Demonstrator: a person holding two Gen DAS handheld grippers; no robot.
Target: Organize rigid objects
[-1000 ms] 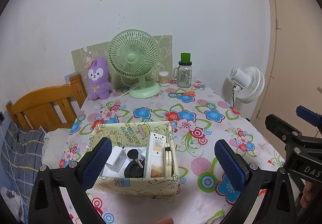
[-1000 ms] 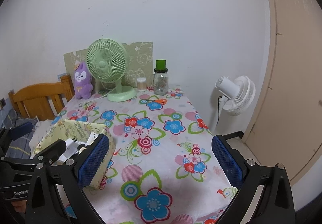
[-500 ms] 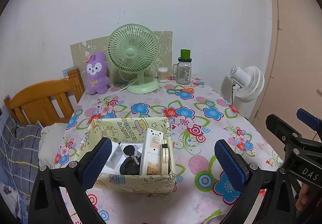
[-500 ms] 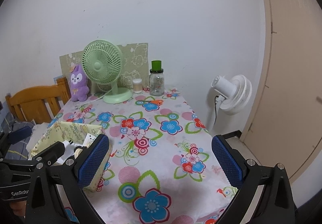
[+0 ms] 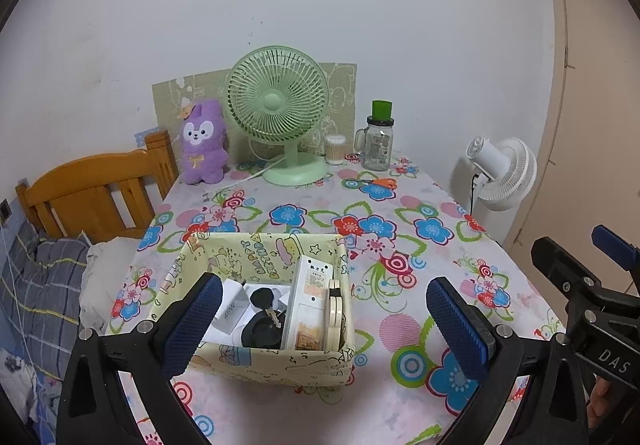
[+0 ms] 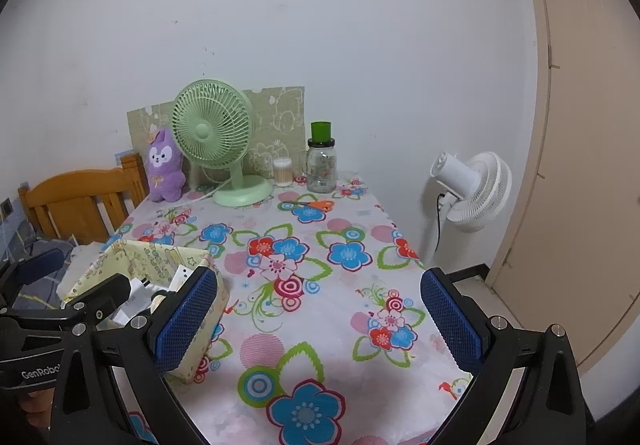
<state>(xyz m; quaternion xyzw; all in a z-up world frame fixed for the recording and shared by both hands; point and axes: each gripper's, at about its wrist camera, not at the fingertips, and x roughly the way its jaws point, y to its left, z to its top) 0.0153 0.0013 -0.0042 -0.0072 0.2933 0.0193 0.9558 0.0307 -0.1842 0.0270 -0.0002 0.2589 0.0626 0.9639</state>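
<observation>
A yellow patterned storage box [image 5: 264, 359] sits on the flowered table near its front left. It holds a white power strip [image 5: 310, 301], a black key fob with a key [image 5: 262, 299], a white charger [image 5: 230, 305] and cream flat items [image 5: 335, 315]. My left gripper [image 5: 320, 325] is open and empty, above and in front of the box. My right gripper [image 6: 318, 321] is open and empty over the table's front right. The box [image 6: 160, 257] shows at left in the right wrist view.
At the table's back stand a green desk fan [image 5: 280, 117], a purple plush [image 5: 202, 141], a cotton swab jar [image 5: 335, 149] and a glass jar with a green lid [image 5: 378, 139]. Orange scissors [image 5: 378, 183] lie nearby. A white floor fan [image 5: 502, 173] stands right, a wooden bed [image 5: 92, 193] left.
Both grippers have pulled back and risen a little from the table, so the box and the fan look farther off. Both stay open and empty.
</observation>
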